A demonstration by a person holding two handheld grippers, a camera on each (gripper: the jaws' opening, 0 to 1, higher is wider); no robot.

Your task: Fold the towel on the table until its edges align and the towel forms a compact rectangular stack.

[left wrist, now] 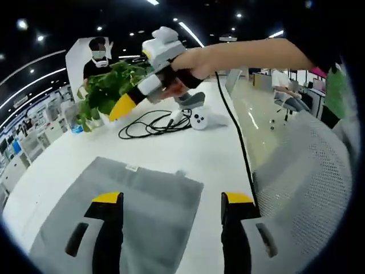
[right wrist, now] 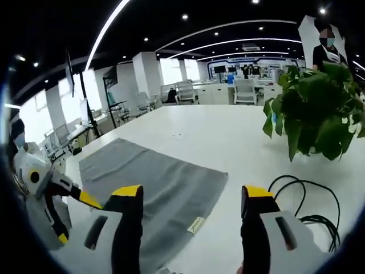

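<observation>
A grey towel point(left wrist: 134, 214) lies flat on the white table point(left wrist: 63, 157), a small label at its far edge. My left gripper point(left wrist: 171, 200) is open right over the towel, yellow-tipped jaws wide apart with nothing between them. My right gripper point(left wrist: 122, 107) hangs in the air above the table's far part, held by a hand reaching in from the right. In the right gripper view the towel point(right wrist: 154, 180) spreads below my right gripper point(right wrist: 192, 194), which is open and empty. The left gripper point(right wrist: 74, 218) shows at the towel's left edge.
A potted plant point(left wrist: 105, 88) stands at the far side, with a coiled black cable point(left wrist: 154, 123) and a white controller point(left wrist: 199, 119) beside it. A mesh chair point(left wrist: 308, 188) is off the table's right edge. A person point(left wrist: 98, 57) stands behind the plant.
</observation>
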